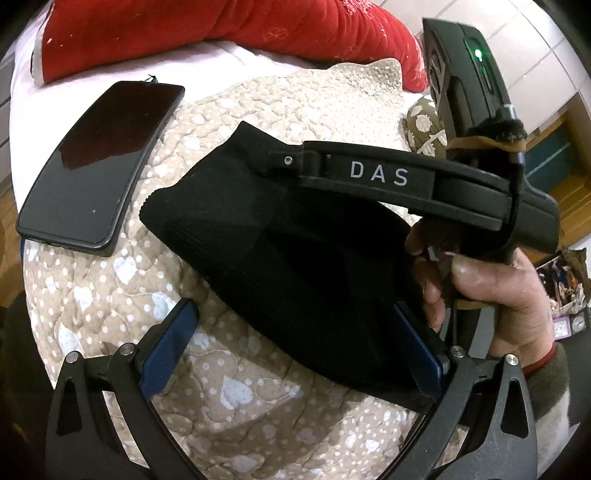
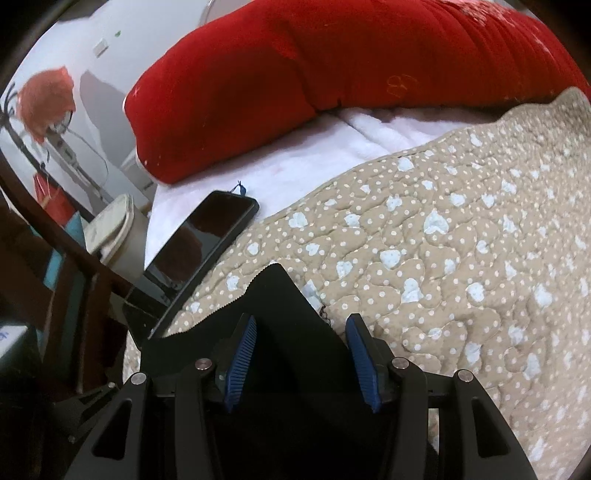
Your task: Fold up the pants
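Observation:
The black pants (image 1: pixel 280 258) lie folded into a small bundle on the beige quilt (image 1: pixel 110 288). My left gripper (image 1: pixel 295 325) is open, its blue pads straddling the near edge of the bundle; the right pad (image 1: pixel 417 350) touches the fabric. My right gripper reaches in from the right over the bundle, its tip (image 1: pixel 284 160) at the far corner. In the right wrist view the pants (image 2: pixel 273 295) lie under and between the blue pads of the right gripper (image 2: pixel 301 325), which stands open over the fabric.
A black phone (image 1: pixel 99 166) lies at the quilt's left edge, also in the right wrist view (image 2: pixel 207 236). A red pillow (image 1: pixel 221 29) lies across the back on a white sheet (image 2: pixel 332 147). The bed's edge drops off at left.

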Action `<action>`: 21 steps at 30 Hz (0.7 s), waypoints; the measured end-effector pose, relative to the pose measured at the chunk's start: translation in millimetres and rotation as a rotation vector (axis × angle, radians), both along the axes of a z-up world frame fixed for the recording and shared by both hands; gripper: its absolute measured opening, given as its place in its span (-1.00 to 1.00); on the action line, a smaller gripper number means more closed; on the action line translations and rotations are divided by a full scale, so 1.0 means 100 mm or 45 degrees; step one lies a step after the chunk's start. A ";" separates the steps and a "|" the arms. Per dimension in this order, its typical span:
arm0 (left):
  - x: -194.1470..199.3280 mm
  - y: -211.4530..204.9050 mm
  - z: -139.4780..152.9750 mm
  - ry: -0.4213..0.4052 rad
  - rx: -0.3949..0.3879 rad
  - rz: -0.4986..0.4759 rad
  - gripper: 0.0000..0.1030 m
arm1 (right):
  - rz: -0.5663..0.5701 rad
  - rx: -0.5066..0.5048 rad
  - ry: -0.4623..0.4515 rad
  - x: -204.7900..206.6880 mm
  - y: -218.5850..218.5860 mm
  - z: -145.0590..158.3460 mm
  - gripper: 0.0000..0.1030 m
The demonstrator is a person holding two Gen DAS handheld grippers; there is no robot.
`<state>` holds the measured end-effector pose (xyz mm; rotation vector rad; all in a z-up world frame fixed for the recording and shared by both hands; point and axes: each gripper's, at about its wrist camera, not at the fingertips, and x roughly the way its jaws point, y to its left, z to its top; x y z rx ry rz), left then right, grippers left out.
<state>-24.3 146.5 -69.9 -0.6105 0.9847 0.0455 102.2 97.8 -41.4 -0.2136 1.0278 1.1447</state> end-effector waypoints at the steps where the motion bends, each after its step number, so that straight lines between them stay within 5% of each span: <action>1: -0.03 0.02 0.01 -0.002 -0.005 0.007 0.93 | -0.004 0.013 -0.006 0.00 -0.01 0.00 -0.07; 3: -0.07 0.06 0.04 -0.018 -0.010 0.041 0.59 | 0.003 0.024 -0.037 -0.05 -0.02 0.03 -0.31; 5: -0.08 0.10 0.05 -0.019 -0.009 0.051 -0.03 | 0.009 0.037 -0.091 -0.11 -0.03 0.07 -0.44; 7: -0.04 0.11 0.03 -0.024 -0.059 0.031 -0.30 | -0.012 0.064 -0.114 -0.14 -0.06 0.12 -0.57; 16: -0.13 -0.05 0.22 -0.141 0.081 -0.037 -0.66 | -0.133 0.282 -0.090 -0.20 -0.44 0.42 -0.69; 21: -0.26 -0.34 0.47 -0.310 0.312 -0.132 -0.69 | -0.247 0.461 -0.083 -0.29 -0.92 0.62 -0.72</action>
